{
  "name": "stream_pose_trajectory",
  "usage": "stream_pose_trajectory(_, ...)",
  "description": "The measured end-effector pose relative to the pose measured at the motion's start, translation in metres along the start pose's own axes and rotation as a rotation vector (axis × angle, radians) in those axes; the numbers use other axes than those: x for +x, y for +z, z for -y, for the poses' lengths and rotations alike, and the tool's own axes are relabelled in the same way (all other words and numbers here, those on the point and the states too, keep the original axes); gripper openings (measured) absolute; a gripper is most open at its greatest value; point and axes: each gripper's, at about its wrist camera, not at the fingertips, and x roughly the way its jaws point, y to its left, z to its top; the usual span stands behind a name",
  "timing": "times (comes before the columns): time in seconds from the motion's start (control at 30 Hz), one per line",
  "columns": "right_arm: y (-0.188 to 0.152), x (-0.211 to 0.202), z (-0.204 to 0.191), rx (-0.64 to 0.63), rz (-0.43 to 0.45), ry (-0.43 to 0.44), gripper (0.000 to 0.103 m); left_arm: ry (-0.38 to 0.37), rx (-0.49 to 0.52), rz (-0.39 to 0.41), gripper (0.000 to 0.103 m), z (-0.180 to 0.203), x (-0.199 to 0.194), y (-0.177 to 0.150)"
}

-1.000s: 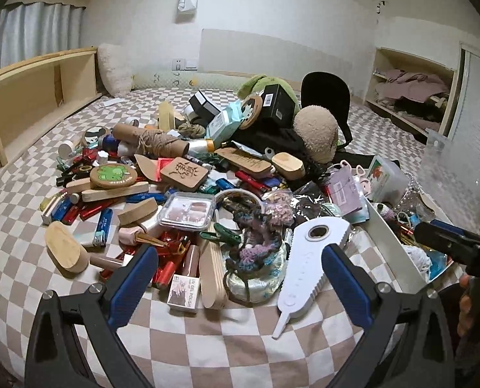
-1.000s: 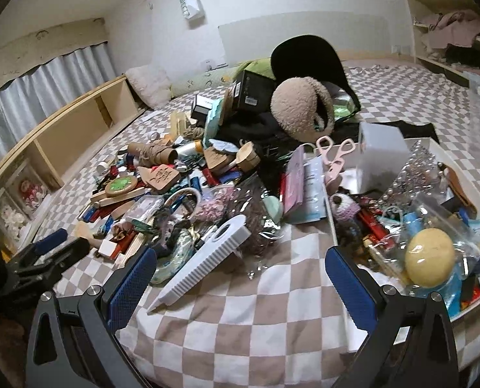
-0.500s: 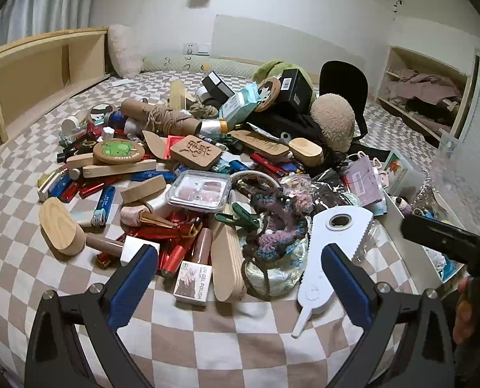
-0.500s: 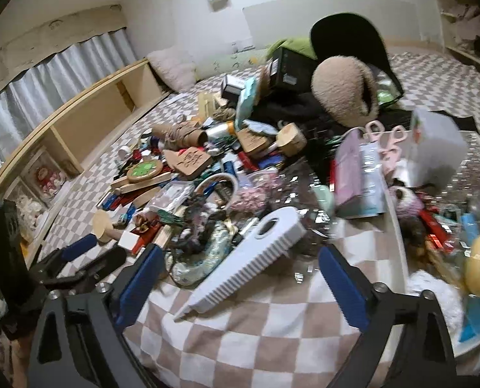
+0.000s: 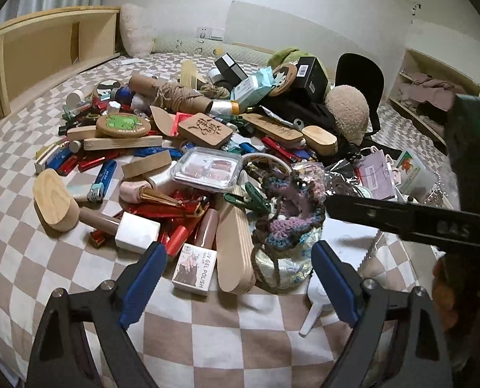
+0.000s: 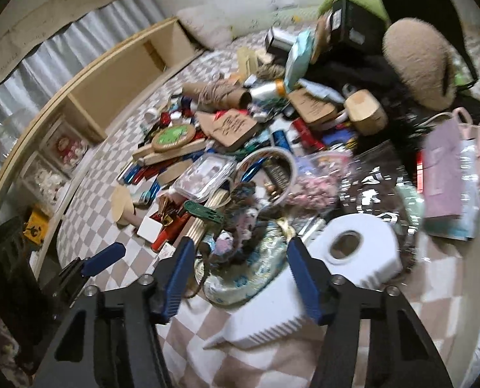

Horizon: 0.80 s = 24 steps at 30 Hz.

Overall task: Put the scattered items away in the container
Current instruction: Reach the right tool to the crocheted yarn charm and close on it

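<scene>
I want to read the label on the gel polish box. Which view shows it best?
Left wrist: the gel polish box lies near and sharp, lettering readable. Right wrist shows only a blurred corner behind a finger.

Both views show even, warm indoor light with soft, short shadows. Fisheye distortion bends the edges and darkens the corners. The left wrist view is sharp. The right wrist view is motion-blurred, smearing the white plastic toothed scraper [image 6: 317,287].

A checkered bedspread [image 5: 20,258], a wooden headboard shelf [image 5: 46,51], a pillow [image 5: 136,32] and grey curtains [image 6: 62,55].
</scene>
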Motion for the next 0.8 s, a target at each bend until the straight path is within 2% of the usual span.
stream_pose_trajectory(0.13,0.006,0.017,-0.001,-0.009,-0.035,-0.003,0.049,0.001,0.001,-0.006,0.090,0.001,0.003,-0.001)
stream_pose_trajectory(0.2,0.008,0.026,-0.001,-0.012,-0.055,-0.009,0.048,0.002,0.002,-0.009,0.090,0.001,0.004,-0.001)
stream_pose_trajectory(0.33,0.010,0.039,0.002,-0.018,-0.081,-0.027,0.038,0.003,0.009,-0.011,0.090,0.003,0.006,-0.001)
stream_pose_trajectory(0.4,0.010,0.045,0.004,-0.018,-0.091,-0.034,0.031,0.001,0.012,-0.013,0.090,0.003,0.006,-0.002)
stream_pose_trajectory(0.47,0.010,0.045,0.006,-0.022,-0.085,-0.038,0.017,-0.001,0.012,-0.016,0.089,0.003,0.007,-0.002)
stream_pose_trajectory(0.53,0.010,0.044,0.009,-0.016,-0.077,-0.033,0.008,-0.006,0.013,-0.020,0.086,0.004,0.009,-0.002)
stream_pose_trajectory(0.63,0.009,0.037,0.015,0.007,-0.051,-0.009,0.007,-0.009,0.016,-0.021,0.086,0.005,0.009,-0.003)
stream_pose_trajectory(0.8,0.014,0.013,0.022,0.048,0.016,0.039,0.007,-0.015,0.019,-0.030,0.080,0.007,0.012,-0.003)
